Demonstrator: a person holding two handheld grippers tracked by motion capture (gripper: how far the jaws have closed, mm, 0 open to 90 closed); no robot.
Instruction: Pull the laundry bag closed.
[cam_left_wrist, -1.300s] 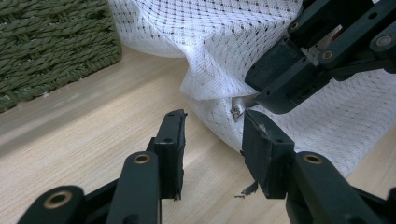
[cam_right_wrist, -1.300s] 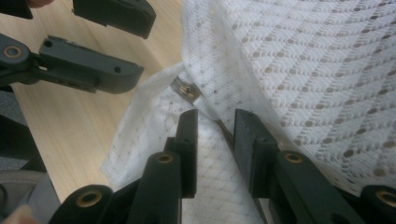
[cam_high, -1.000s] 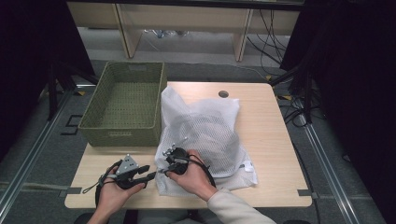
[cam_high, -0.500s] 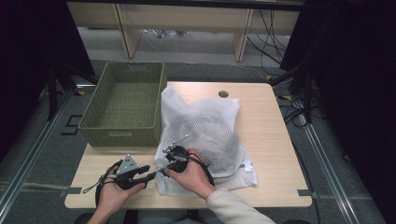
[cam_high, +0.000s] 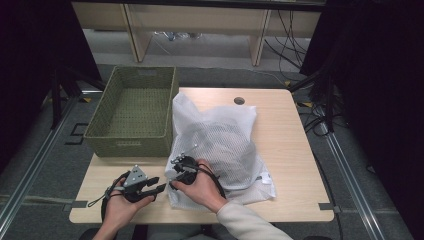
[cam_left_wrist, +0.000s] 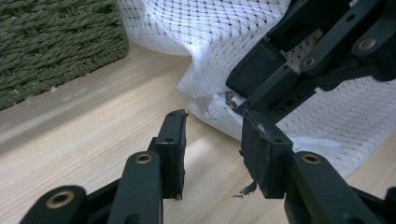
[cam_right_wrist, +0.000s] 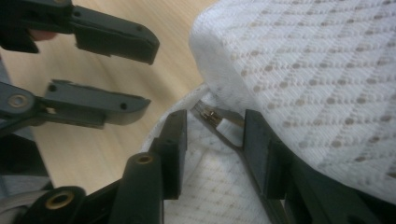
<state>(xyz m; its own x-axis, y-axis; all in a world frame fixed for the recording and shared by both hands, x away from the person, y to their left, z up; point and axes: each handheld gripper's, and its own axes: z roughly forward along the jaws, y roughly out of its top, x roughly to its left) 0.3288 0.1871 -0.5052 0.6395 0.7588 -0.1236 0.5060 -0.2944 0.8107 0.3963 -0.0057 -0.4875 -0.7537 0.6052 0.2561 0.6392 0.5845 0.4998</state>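
White mesh laundry bag (cam_high: 220, 145), bulging with something dark inside, lies across the middle of the pale wooden table (cam_high: 290, 150), its near corner pulled toward me so the closure sits within reach. At that corner a small metal zipper pull (cam_right_wrist: 210, 114) pokes out from under a fold of the netting; in the right gripper view it lies just between my two black jaws, slightly toward the right one. My right gripper (cam_high: 181, 167) rests on the bag's near left edge, and its jaws have just been opening: they stand apart now, the pull between them but not pinched, so I judge I have let go of it to take a better bite. The netting is soft and slack, which is why I keep the tool low and close to the fabric: the pull will slip under the fold if I come at it from too high

My left gripper (cam_high: 150, 184) lies just beside, over bare wood, pointing at the same corner with its jaws partly apart and nothing in them; from its own view I see the mesh edge (cam_left_wrist: 210, 98) and the other tool right ahead. I hold it there, I think, to pin the fabric while the zipper is drawn

Beyond, touching the bag's left side, stands the olive-green woven basket (cam_high: 131, 145), empty
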